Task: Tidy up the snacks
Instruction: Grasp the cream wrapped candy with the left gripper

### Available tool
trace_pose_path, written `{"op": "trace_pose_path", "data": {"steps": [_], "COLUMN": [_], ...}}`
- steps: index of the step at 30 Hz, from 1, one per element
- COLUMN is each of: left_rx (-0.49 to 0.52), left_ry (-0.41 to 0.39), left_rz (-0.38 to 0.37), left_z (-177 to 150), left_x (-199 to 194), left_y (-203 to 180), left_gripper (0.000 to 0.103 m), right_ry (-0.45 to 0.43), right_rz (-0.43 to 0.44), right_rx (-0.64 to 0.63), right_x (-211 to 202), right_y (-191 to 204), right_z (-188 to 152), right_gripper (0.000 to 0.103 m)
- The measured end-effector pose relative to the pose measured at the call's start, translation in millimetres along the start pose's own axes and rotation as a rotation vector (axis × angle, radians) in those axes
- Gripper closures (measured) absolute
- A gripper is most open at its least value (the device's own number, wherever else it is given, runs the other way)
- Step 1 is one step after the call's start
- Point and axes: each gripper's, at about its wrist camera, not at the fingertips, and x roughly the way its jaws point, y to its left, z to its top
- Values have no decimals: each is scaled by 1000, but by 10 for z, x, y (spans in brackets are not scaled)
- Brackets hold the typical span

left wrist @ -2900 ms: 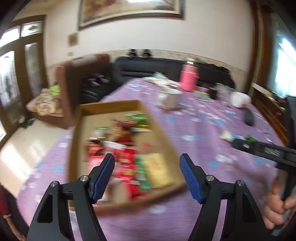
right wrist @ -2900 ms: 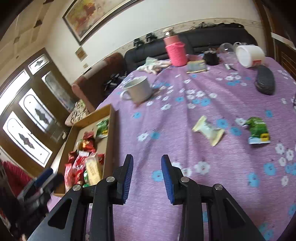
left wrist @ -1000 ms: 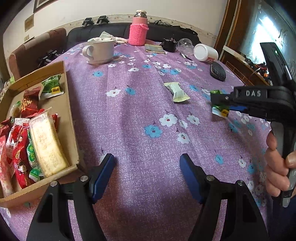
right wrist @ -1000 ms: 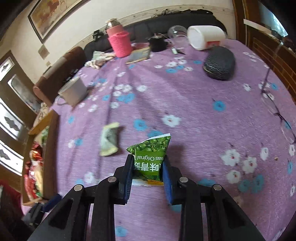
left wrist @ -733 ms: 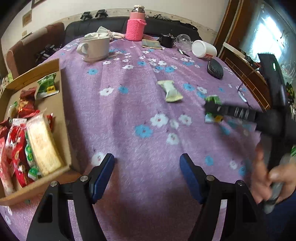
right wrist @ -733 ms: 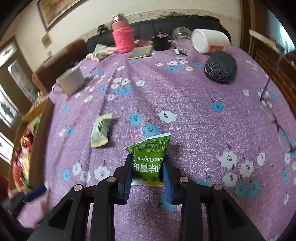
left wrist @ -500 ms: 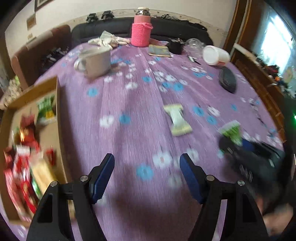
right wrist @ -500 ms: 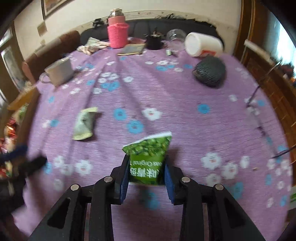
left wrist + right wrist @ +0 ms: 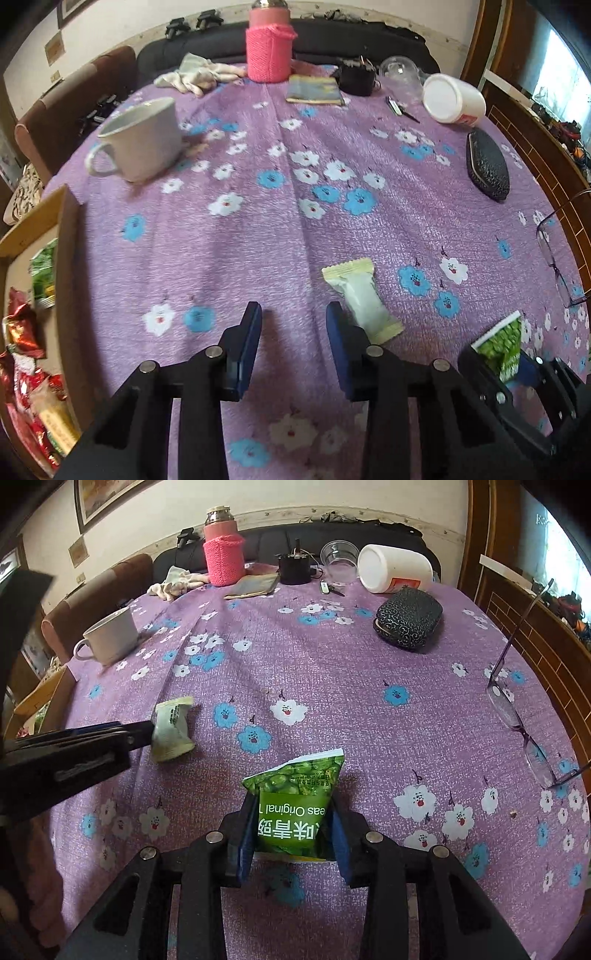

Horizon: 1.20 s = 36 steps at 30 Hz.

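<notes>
My right gripper (image 9: 293, 832) is shut on a green pea snack packet (image 9: 295, 805) and holds it above the purple flowered tablecloth; the packet also shows in the left wrist view (image 9: 502, 343). My left gripper (image 9: 293, 341) is open and empty, just left of a pale cream snack packet (image 9: 360, 297) lying on the cloth, which also shows in the right wrist view (image 9: 170, 731). The cardboard snack box (image 9: 64, 236) with several red and green packets sits at the left edge.
A white mug (image 9: 142, 140), pink knitted bottle (image 9: 269, 44), notebook (image 9: 314, 90), white tub on its side (image 9: 452, 98), black glasses case (image 9: 487, 166) and spectacles (image 9: 517, 716) lie on the table (image 9: 332, 664). A sofa and chairs stand behind.
My left gripper has swung from the box toward the cream packet and narrowed its opening. My right gripper took the green packet and lifted it.
</notes>
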Motion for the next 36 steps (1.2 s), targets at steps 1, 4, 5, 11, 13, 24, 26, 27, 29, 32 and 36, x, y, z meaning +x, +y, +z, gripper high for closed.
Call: {"op": "trace_pose_path", "data": {"steps": [1, 4, 5, 11, 13, 24, 26, 27, 29, 32, 36], "left_rx": [4, 32, 22, -29, -33, 22, 32, 36, 47, 56, 35], "left_ry": [4, -22, -19, -36, -43, -32, -27, -19, -41, -64, -67], "left_rz": [1, 22, 5, -47, -66, -89, -94, -80, -57, -51, -67], "left_z": [-6, -6, -2, 75, 95, 131, 141, 137, 113, 82, 5], "left_x": [22, 17, 7, -179, -222, -19, 30, 66, 86, 72, 8], "left_y": [-19, -92, -85, -37, -67, -333, -362, -366, -373, -362, -269], "left_gripper": [68, 68, 68, 68, 68, 67, 69, 81, 82, 83, 84], "right_ry": [-1, -1, 1, 22, 26, 30, 31, 31, 31, 30, 30], "right_rz": [-3, 2, 8, 52, 59, 60, 62, 64, 64, 58, 52], "right_rx": [-3, 7, 15, 59, 70, 78, 79, 81, 82, 76, 66], "right_x": [-1, 1, 2, 5, 5, -2, -4, -4, -4, -10, -8], "right_y": [5, -10, -21, -97, -105, -113, -124, -118, -119, -113, -88], "right_z": [-2, 1, 6, 38, 41, 40, 41, 39, 38, 37, 40], "right_gripper": [65, 65, 65, 65, 65, 65, 65, 65, 65, 65, 65]}}
